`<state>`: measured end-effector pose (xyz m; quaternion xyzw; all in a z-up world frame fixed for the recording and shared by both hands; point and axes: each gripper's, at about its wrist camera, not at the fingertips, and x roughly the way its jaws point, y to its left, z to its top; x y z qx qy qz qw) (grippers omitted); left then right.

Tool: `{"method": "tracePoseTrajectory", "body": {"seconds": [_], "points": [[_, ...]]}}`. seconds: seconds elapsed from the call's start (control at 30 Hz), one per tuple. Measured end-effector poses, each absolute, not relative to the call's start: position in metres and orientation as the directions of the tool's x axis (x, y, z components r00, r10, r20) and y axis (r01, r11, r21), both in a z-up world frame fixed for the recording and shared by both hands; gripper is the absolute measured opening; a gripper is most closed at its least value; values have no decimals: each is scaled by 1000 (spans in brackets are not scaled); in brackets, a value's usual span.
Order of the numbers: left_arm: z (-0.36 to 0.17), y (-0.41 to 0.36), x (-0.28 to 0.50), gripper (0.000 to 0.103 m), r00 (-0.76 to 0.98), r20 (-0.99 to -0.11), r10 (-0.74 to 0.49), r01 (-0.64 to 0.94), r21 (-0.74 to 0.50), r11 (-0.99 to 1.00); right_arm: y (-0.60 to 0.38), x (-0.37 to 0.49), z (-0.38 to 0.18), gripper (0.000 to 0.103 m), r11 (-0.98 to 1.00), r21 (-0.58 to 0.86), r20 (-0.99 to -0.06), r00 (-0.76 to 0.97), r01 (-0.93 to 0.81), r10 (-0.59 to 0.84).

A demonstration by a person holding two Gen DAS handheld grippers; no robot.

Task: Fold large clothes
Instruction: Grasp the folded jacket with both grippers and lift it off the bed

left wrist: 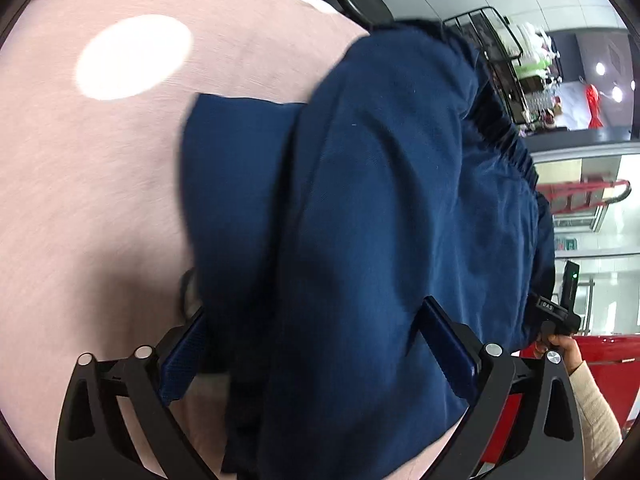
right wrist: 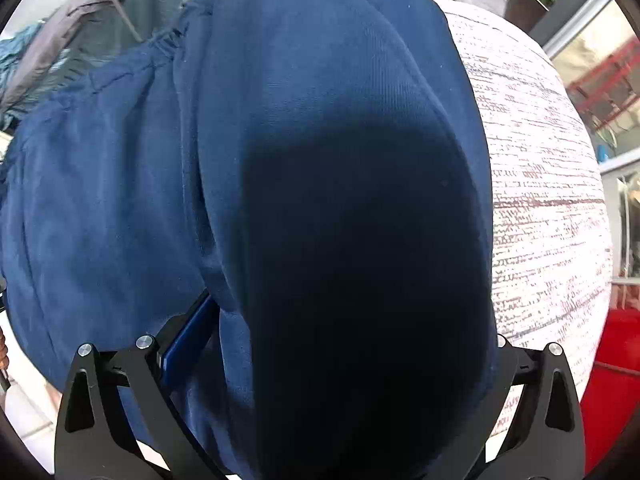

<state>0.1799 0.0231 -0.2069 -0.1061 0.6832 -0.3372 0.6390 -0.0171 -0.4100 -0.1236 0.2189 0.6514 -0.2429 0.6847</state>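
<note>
A navy blue garment [left wrist: 380,184] with a gathered elastic waistband [left wrist: 508,152] lies bunched on the pink tablecloth [left wrist: 88,184]. My left gripper [left wrist: 314,344] has its fingers wide apart, with a thick fold of the garment lying between and over them. In the right wrist view the same navy garment [right wrist: 320,200] fills most of the frame. It drapes across my right gripper [right wrist: 340,340], whose left finger pad [right wrist: 188,336] shows while the right pad is hidden under cloth. The jaws stand wide. The right gripper's body [left wrist: 556,312] also shows in the left view, held by a hand [left wrist: 564,350].
A black wire basket [left wrist: 492,40] stands beyond the garment. A white cloth with red-brown dashes [right wrist: 540,200] covers the surface to the right, with a red object [right wrist: 616,380] past its edge. Grey and teal clothes [right wrist: 80,20] lie at the far left.
</note>
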Motion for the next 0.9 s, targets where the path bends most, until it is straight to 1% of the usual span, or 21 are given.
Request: {"method": "tracePoseTrajectory", "body": {"seconds": [0.2,0.23,0.27,0.3,0.37,0.4,0.47,0.5,0.57,0.6,0.63,0.67,0.7,0.73,0.83,0.9], "points": [[-214,13,178,96,-144,-813,-563,244,-581,777,-402,-2,-128,98,777,-49,-998,2,628,-64],[-212,12,176,90,-137,-819,-557,243,-573,783,-401,0,-129,98,777,-47,-998,4,628,-64],[-210,11,174,81,-127,-823,-554,235,-568,789,-398,1,-131,98,778,-45,-998,7,627,-64],[-206,7,170,77,-115,-828,-548,226,-559,797,-397,1,-132,98,781,-43,-998,15,623,-67],[-197,2,166,60,-92,-843,-529,221,-536,815,-396,-6,-133,98,789,-40,-997,34,613,-76],[-189,-3,162,55,-72,-856,-512,235,-514,825,-394,-8,-132,98,793,-36,-996,48,609,-81],[-172,-14,150,38,-28,-884,-466,281,-454,845,-390,-11,-130,96,800,-36,-992,76,599,-102],[-163,-21,149,35,-10,-893,-449,295,-432,852,-387,-13,-129,94,802,-36,-989,94,596,-114],[-143,-31,138,29,29,-904,-428,324,-396,859,-381,-26,-123,87,801,-34,-982,130,598,-138],[-133,-36,131,28,48,-906,-420,339,-381,860,-376,-28,-119,81,802,-37,-978,142,596,-150],[-125,-38,127,27,62,-907,-418,351,-372,860,-369,-29,-113,69,805,-36,-974,159,593,-160],[-114,-43,122,25,78,-904,-421,360,-369,857,-363,-29,-109,63,808,-31,-971,174,588,-164],[-100,-44,116,25,94,-896,-435,370,-374,850,-356,-30,-104,50,814,-25,-968,188,580,-164],[-87,-44,113,24,108,-888,-448,383,-379,843,-347,-31,-98,42,823,-28,-964,202,567,-172],[-55,-43,107,23,138,-865,-483,431,-386,815,-324,-35,-79,31,833,-12,-954,243,553,-175],[-34,-41,103,23,156,-845,-511,462,-395,794,-320,-56,-60,29,838,10,-946,276,546,-168]]}}
